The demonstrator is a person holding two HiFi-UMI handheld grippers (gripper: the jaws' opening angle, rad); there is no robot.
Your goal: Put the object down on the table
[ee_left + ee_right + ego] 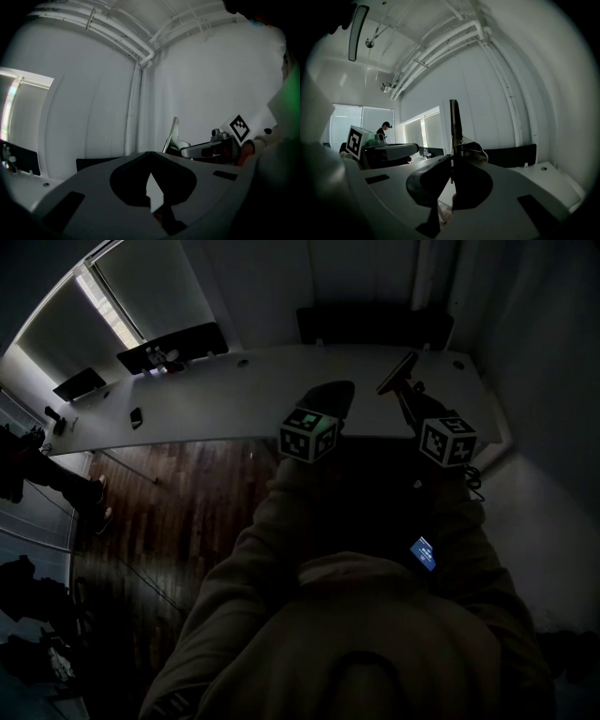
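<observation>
My right gripper [403,382] is shut on a thin flat board with a metal clip [397,372], which it holds tilted over the white table [234,390]. In the right gripper view the board [454,123] stands edge-on between the shut jaws [452,161], its clip just behind them. The left gripper view shows that board [174,133] and the right gripper [211,149] off to its right. My left gripper [330,392] hovers beside it over the table's near edge. Its jaws [149,161] meet at the tips with nothing between them.
Monitors [173,345] and small dark items [136,416] sit on the table's left part. A dark panel [375,324] stands behind the table. Wooden floor [178,493] lies below. A person [37,465] stands at far left. A small lit screen [424,554] glows near my sleeve.
</observation>
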